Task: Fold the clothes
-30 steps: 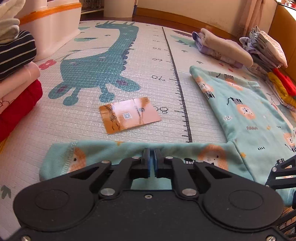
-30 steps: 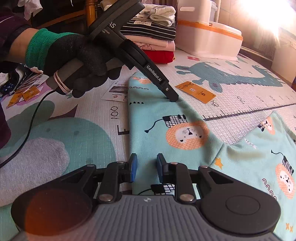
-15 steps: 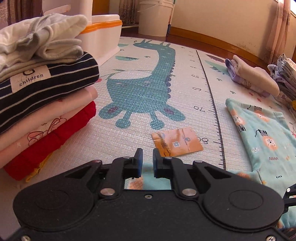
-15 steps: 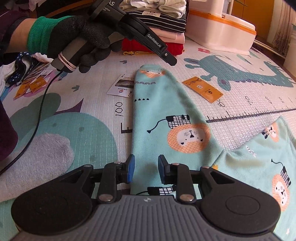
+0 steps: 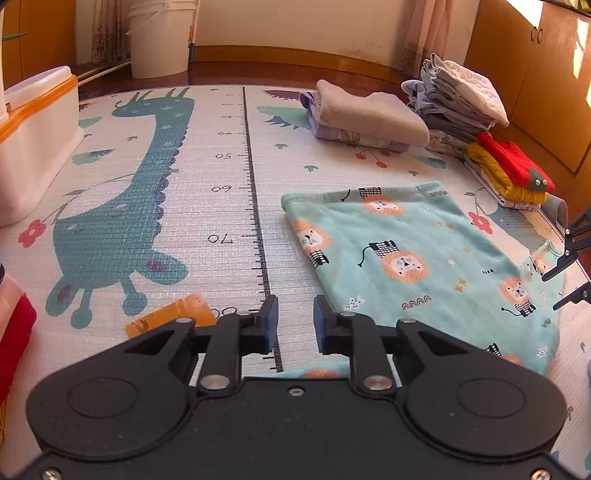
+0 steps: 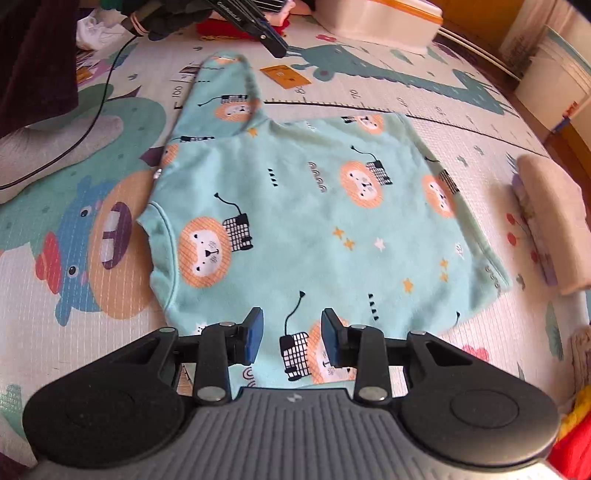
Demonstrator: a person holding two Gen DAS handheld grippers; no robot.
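A teal lion-print shirt (image 6: 314,221) lies flat on the play mat, one sleeve (image 6: 225,85) stretched toward the far left. My right gripper (image 6: 291,336) hovers open over the shirt's near part, with nothing between its fingers. My left gripper (image 5: 294,325) is open too and empty, above the mat beside the shirt's body (image 5: 406,266). In the right wrist view the left gripper's tip (image 6: 271,40) hangs just past the sleeve end, held by a gloved hand (image 6: 166,22). The right gripper's fingers (image 5: 569,258) show at the right edge of the left wrist view.
An orange card (image 5: 173,317) lies on the mat near the sleeve. Folded clothes stand in piles: beige and lilac (image 5: 365,118), grey, red and yellow (image 5: 491,147), red (image 5: 14,332) at the left. A white box with an orange rim (image 5: 33,140) and a bucket (image 5: 159,37) stand behind.
The left gripper let go of the sleeve, opened, lifted and swung toward the shirt's body. The right gripper opened wider and moved from the sleeve to over the shirt's body.
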